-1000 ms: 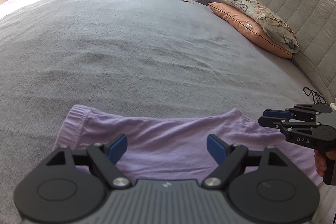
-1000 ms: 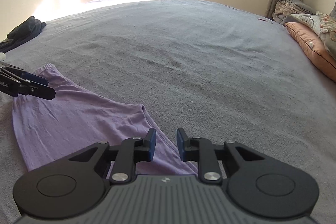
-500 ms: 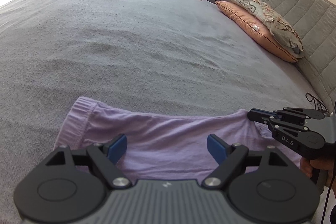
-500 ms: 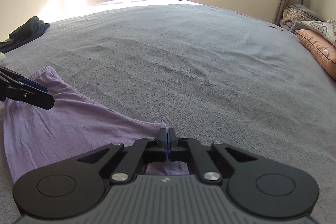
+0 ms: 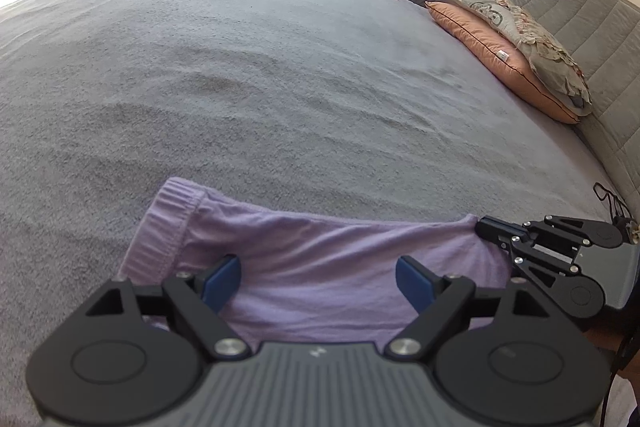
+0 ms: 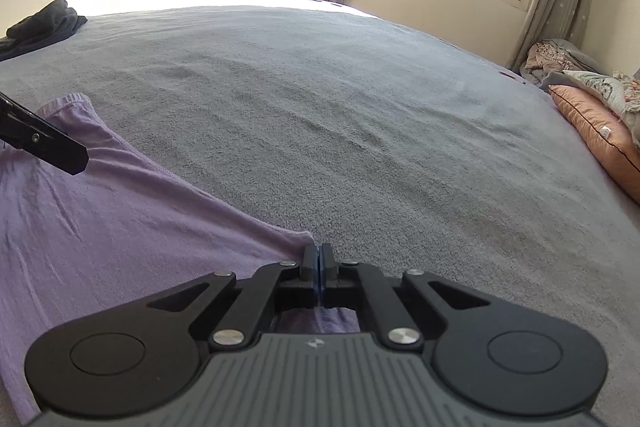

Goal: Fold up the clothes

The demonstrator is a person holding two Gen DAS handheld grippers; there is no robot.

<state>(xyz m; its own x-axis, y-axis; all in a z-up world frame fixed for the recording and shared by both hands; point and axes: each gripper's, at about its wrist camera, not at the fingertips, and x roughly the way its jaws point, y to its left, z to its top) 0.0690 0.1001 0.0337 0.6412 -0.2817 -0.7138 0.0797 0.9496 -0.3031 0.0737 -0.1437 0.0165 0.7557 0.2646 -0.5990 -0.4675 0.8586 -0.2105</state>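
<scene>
One purple garment [image 5: 328, 267] lies on the bed [image 5: 280, 87]; the right gripper [image 6: 319, 263] pinches its 3 o'clock corner, while the left gripper [image 5: 318, 277] hovers with fingers spread.

Grey blanket [image 5: 280, 75] unobstructed across frame centre, pillows [image 5: 516, 55] stacked at upper right, dark clothing [image 6: 40, 27] piled at upper left in right wrist view.

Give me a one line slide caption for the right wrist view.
Right tongs shut on a corner of the purple garment lying on the grey bed, left tongs open at the far edge.
</scene>
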